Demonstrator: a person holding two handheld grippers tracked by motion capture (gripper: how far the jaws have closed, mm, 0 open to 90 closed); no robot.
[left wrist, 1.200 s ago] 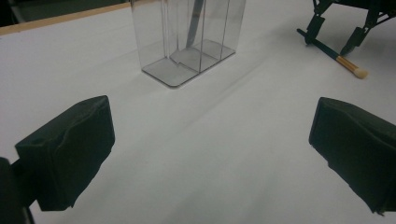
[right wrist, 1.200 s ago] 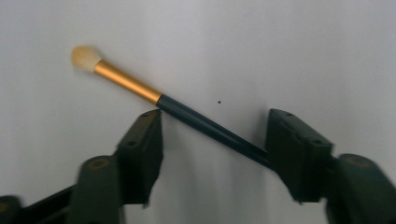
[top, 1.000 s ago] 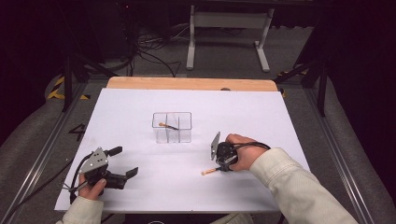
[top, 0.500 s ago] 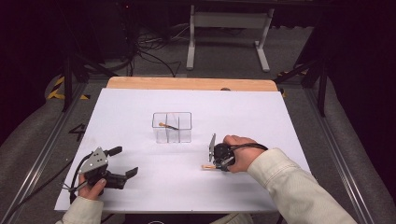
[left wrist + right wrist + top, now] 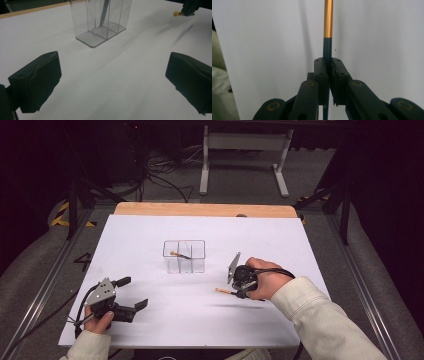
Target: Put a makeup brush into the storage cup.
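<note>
Table (image 5: 150, 320) first, from the high view: I am holding my right gripper (image 5: 239, 290) just right of the clear divided box (image 5: 184, 256), and its jaws are clamping a thin stick (image 5: 223, 291) whose pale end is pointing left. A second ago that stick was lying flat on the white sheet below my hand; now it is sitting in my grip and my hand is drawing nearer the box, so I judge the pick is done and the carry is beginning. A similar stick (image 5: 179, 254) is already leaning inside the box (likely where this one is going). My left gripper (image 5: 131, 294) is waiting at the near left corner, jaws spread wide, holding nothing.

Left gripper view: my two black jaws are standing far apart at the bottom corners with bare sheet between them. Ahead, the box (image 5: 100, 22) is showing its partitions, but its top is cut off, and the dark shape inside is too blurred to name. At the upper right edge, the rounded pale tip of the stick (image 5: 176, 13) is poking out from the other gripper.

Right gripper view: my jaws are pinching tight on the stick (image 5: 328, 25), dark shaft at the pads, gold band beyond. Its far end is running off the top, so I cannot tell what tool it is.
</note>
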